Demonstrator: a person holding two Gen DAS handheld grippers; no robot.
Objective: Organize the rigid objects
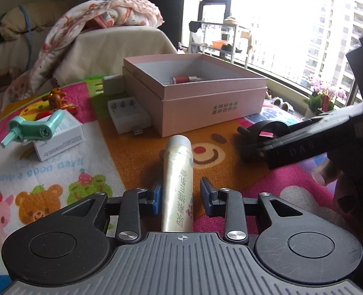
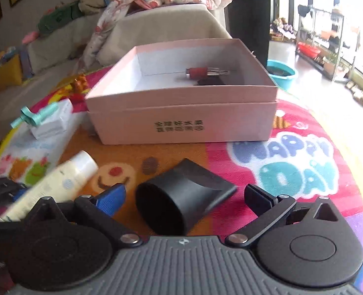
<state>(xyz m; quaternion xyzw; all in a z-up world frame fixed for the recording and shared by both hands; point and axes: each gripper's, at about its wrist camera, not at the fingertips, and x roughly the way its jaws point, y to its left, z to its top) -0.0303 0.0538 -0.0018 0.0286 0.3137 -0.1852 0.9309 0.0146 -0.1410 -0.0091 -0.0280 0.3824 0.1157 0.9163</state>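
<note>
A cream lotion tube (image 1: 179, 179) with a white cap lies on the colourful mat between the fingers of my left gripper (image 1: 181, 194); the jaws are open, with a gap on each side of it. It also shows in the right wrist view (image 2: 58, 182). A black hair-dryer nozzle (image 2: 181, 201) lies on the mat between the wide-open fingers of my right gripper (image 2: 186, 196), untouched; it also shows in the left wrist view (image 1: 257, 137). An open pink box (image 1: 206, 98) (image 2: 181, 123) stands beyond, holding a red cylindrical piece (image 1: 183, 80) (image 2: 201, 72).
On the mat left of the box: a white charger case (image 1: 128, 115), a white plug adapter (image 1: 111, 84), a teal plastic part (image 1: 33, 129) on a small white carton (image 1: 60, 137), an orange toy (image 1: 57, 98). A blanket-draped sofa (image 1: 102, 36) stands behind.
</note>
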